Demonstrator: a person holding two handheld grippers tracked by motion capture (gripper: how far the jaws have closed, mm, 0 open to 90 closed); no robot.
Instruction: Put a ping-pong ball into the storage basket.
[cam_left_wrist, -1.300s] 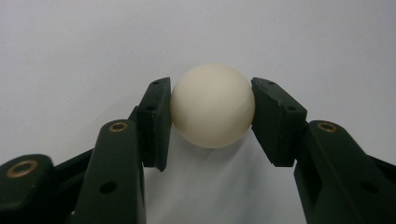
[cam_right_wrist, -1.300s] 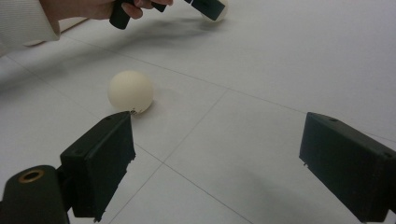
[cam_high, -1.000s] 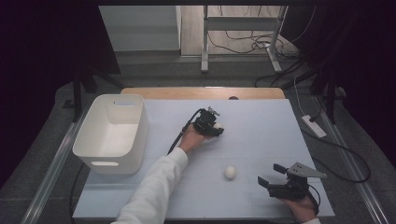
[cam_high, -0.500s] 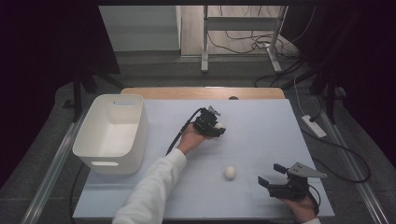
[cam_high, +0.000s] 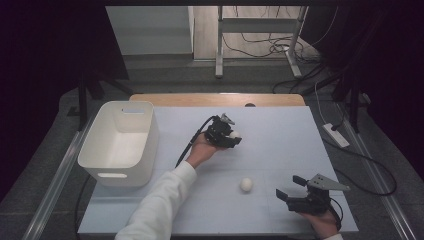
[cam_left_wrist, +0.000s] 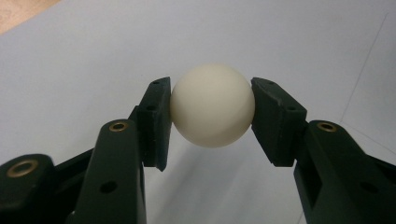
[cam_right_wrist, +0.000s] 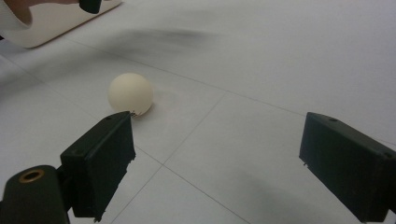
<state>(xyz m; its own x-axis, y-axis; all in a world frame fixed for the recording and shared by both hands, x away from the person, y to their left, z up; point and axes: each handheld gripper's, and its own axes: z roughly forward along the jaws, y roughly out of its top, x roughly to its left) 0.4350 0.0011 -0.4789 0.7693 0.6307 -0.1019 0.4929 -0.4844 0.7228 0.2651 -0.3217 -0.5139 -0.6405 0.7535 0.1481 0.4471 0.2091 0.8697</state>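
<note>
High view, left hand-held gripper (cam_high: 234, 138) pinching white ball (cam_left_wrist: 212, 106) mid-table (cam_high: 280, 130), edges well apart

Left gripper (cam_left_wrist: 212, 114) clamped (right gripper (cam_right_wrist: 217, 158) agape)

In the high view the left tongs (cam_high: 231, 139) cover nearly all of the white ball (cam_high: 233, 135) they clamp, so only a pale sliver shows at their tip, and the person's white sleeve (cam_high: 160, 202) runs off the bottom edge. The hand under the right tongs (cam_high: 292, 192) is likewise cut by that edge. In the right gripper view the white bin (cam_right_wrist: 56, 18) is cropped at the top left corner, and a dark smear (cam_right_wrist: 159, 35) on the bench (cam_right_wrist: 280, 56) is too blurred to identify.
</note>
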